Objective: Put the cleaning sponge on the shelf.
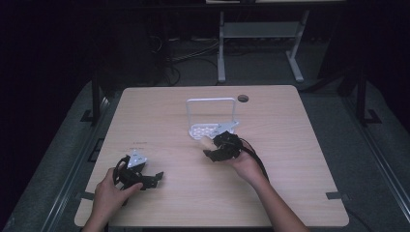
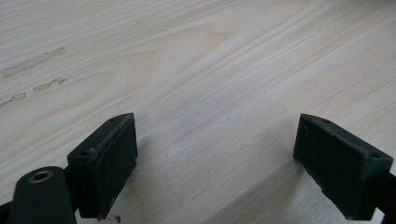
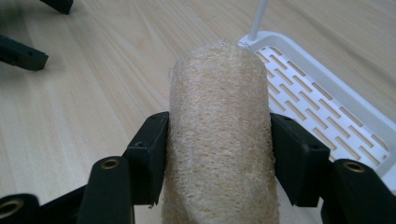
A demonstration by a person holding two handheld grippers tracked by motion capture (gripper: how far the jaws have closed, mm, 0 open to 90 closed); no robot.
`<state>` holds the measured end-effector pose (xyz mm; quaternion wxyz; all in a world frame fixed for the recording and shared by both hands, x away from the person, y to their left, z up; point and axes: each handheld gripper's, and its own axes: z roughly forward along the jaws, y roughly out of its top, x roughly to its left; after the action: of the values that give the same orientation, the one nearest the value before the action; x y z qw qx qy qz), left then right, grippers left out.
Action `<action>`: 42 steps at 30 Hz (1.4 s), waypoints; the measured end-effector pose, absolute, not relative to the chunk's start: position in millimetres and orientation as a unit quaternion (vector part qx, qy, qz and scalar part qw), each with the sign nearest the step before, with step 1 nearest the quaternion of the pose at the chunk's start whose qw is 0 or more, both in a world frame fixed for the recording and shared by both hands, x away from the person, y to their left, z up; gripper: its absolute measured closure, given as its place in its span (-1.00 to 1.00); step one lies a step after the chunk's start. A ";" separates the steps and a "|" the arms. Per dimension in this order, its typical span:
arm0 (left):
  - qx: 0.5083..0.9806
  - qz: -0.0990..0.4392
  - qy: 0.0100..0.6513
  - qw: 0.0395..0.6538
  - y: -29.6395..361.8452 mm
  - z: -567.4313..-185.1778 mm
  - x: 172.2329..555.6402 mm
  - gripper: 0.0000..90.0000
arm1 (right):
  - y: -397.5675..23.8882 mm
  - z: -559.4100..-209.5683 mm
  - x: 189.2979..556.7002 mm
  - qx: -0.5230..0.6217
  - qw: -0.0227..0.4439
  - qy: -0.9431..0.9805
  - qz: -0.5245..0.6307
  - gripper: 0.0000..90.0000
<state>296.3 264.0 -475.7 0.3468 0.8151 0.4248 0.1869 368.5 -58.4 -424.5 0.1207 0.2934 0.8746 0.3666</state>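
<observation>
Where the high view looks down, the right gripper (image 1: 209,145) carries the loofah (image 1: 205,143) mid-tabletop beside the rack (image 1: 211,101). Left gripper view: jaws spread, empty. Right gripper view: pads pinch the loofah (image 3: 219,135) mid-length; likely light, springy, squashable.

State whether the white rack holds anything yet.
Empty: the white rack shows a bare slotted floor, and the loofah sits clamped in the right gripper beside it.

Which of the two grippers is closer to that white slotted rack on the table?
The right gripper. It sits right by the rack, jaws clamped on a loofah sponge. The left gripper rests far off by the table's near left edge, jaws open.
</observation>
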 end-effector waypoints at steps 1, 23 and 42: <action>0.815 0.187 0.425 0.347 264.0 -475.7 296.3 -0.71 | -58.4 -424.5 368.5 0.293 0.121 0.875 0.367 -0.09; 0.815 0.186 0.426 0.347 263.9 -475.5 296.2 -0.71 | -51.8 -420.5 399.9 0.305 0.137 0.873 0.356 -0.09; 0.815 0.186 0.426 0.347 263.9 -475.5 296.2 -0.71 | -41.3 -435.0 432.9 0.326 0.134 0.871 0.341 -0.09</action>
<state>296.2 263.9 -475.5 0.3467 0.8148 0.4257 0.1860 432.9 -41.3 -435.0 0.1337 0.3265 0.8714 0.3408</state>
